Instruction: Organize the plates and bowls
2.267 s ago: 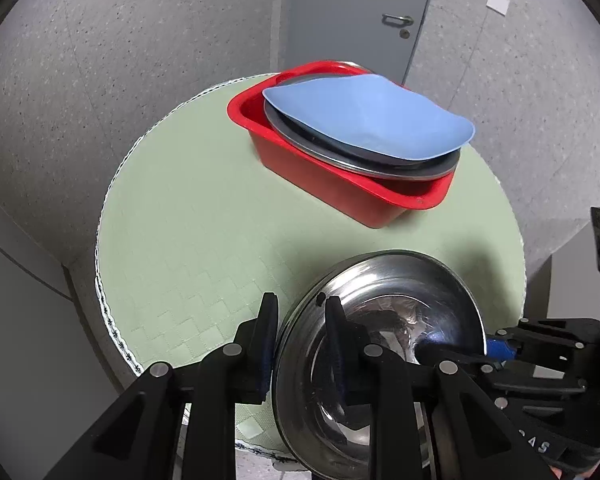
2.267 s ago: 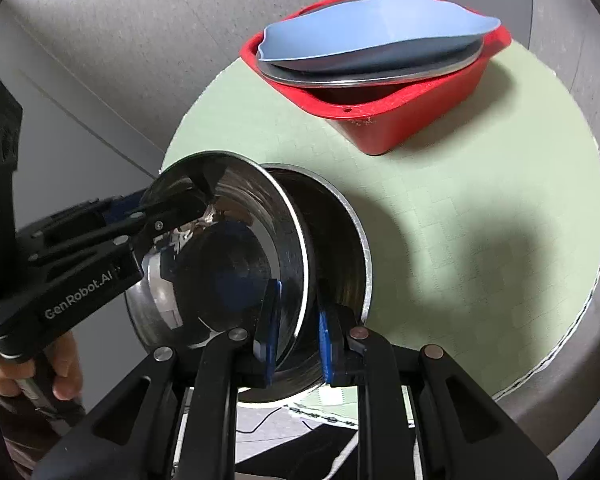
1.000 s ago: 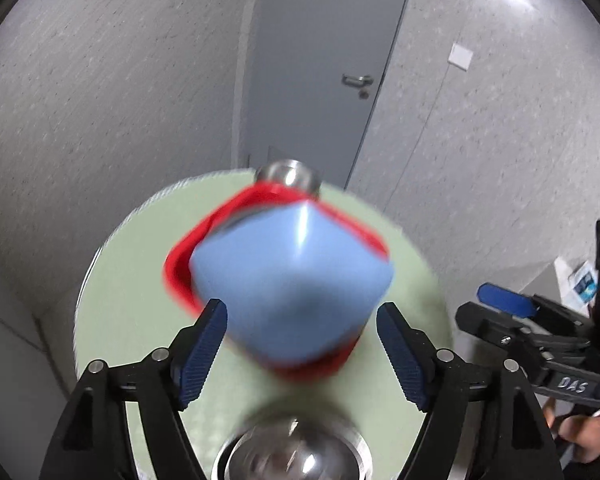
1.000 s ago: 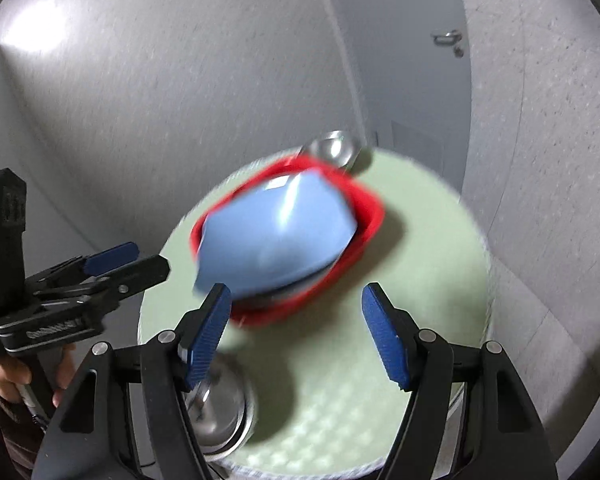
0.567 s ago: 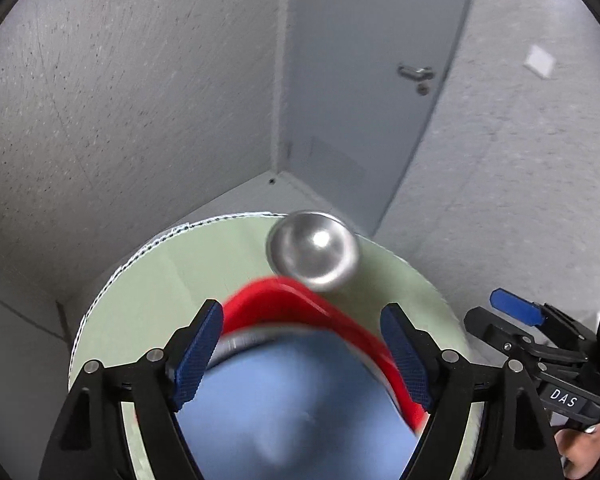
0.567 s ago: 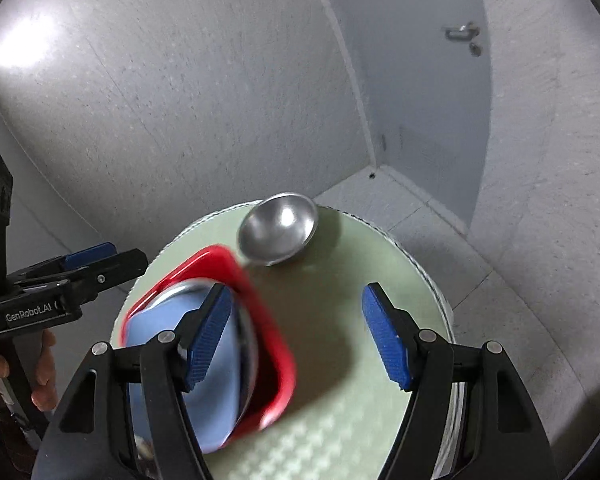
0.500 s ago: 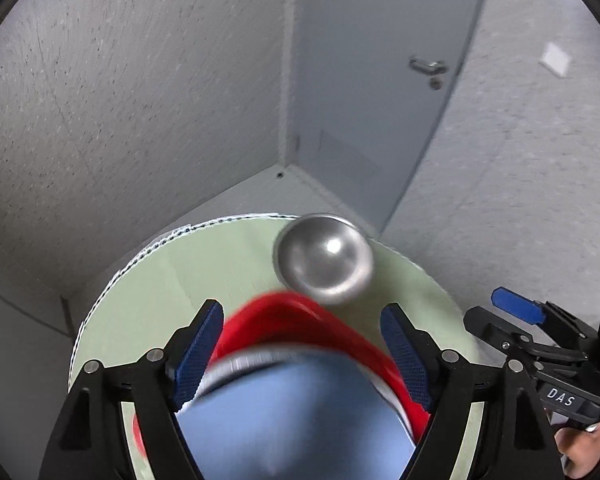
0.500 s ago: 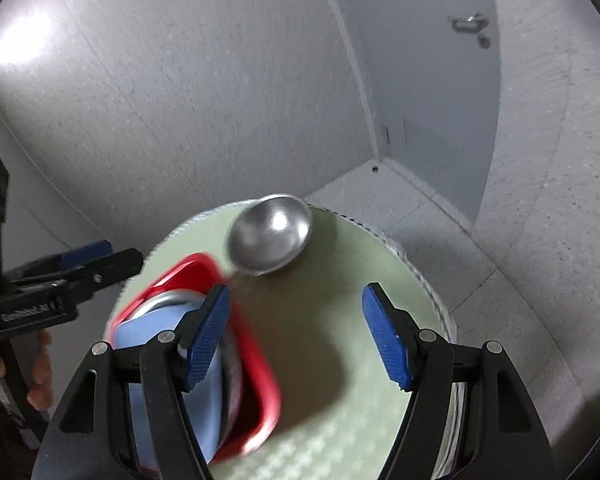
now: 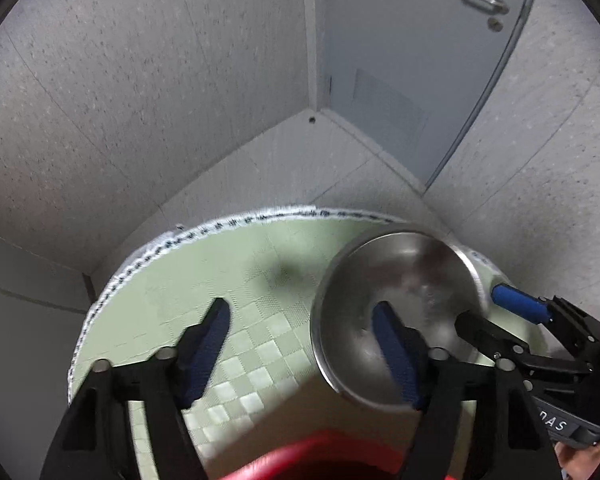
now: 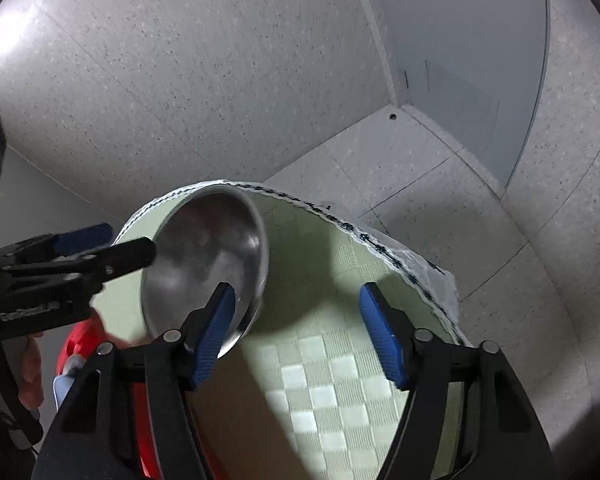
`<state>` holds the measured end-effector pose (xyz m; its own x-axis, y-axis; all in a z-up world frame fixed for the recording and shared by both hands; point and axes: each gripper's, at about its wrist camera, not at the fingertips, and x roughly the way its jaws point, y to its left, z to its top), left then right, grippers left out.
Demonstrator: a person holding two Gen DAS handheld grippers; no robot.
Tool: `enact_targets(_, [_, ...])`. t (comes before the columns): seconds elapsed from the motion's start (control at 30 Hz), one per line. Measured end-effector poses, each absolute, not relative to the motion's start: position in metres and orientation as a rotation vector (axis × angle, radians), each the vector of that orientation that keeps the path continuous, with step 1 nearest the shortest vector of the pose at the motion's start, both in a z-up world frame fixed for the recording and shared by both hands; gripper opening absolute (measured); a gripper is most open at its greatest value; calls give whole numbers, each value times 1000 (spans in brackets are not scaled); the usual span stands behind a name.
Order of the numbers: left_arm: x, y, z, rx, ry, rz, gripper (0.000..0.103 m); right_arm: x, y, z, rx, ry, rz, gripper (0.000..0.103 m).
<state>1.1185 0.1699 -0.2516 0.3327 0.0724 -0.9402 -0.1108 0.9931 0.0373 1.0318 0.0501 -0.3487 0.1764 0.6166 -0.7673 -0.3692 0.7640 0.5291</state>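
Setting: a round table [image 9: 172, 280] covered in pale green woven checks stood in a corner of speckled grey walls, with a grey door [image 9: 420, 60] behind it.

Task object: a steel bowl [image 9: 396, 304] sat near the far edge of the table, its shiny inside facing the cameras; it looked tipped rather than flat, though blur made the angle uncertain.

Left gripper [image 9: 304, 344]: its blue-padded fingers were spread wide with nothing between them. One pad overlapped the bowl in the left wrist view, but whether it touched could not be told.

Right gripper [image 10: 300, 328]: its fingers were also spread wide and empty, with the bowl just beside and beyond its left finger.

Red bin [image 9: 316, 460]: only its rim showed at the near edge, closer than the bowl; a sliver of blue plate [image 10: 66, 384] peeked from it in the right wrist view.

Step in hand: by my reading, both tools were reaching for the lone bowl.

Next move: probably setting one pair of fingers astride the thin rim and closing firmly, since polished steel may slip.
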Motion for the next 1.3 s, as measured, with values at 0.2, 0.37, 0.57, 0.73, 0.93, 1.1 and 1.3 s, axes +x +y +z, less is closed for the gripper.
enact_targets(0.2, [1144, 170, -282, -58, 1286, 66, 29, 1041, 61, -356, 280, 1220, 769, 34])
enact_targets(0.37, [1155, 164, -289, -36, 1264, 19, 15, 1037, 67, -355, 308, 1228, 825, 14])
enact_targets(0.57, [1140, 160, -257, -83, 1146, -42, 14, 1021, 39, -329, 378, 1145, 818, 10])
enact_targets(0.73, [1104, 145, -203, -97, 992, -114, 13, 980, 0, -266, 396, 983, 765, 10])
enact_targets(0.93, [1008, 142, -156, -50, 844, -194, 14, 889, -31, -198, 389, 852, 710, 10])
enact_targets(1.1, [902, 153, -157, -26, 828, -215, 14, 788, -25, -178, 386, 829, 680, 10])
enact_targets(1.3, [784, 185, -162, -16, 861, -194, 15, 688, 15, -190, 382, 887, 705, 11])
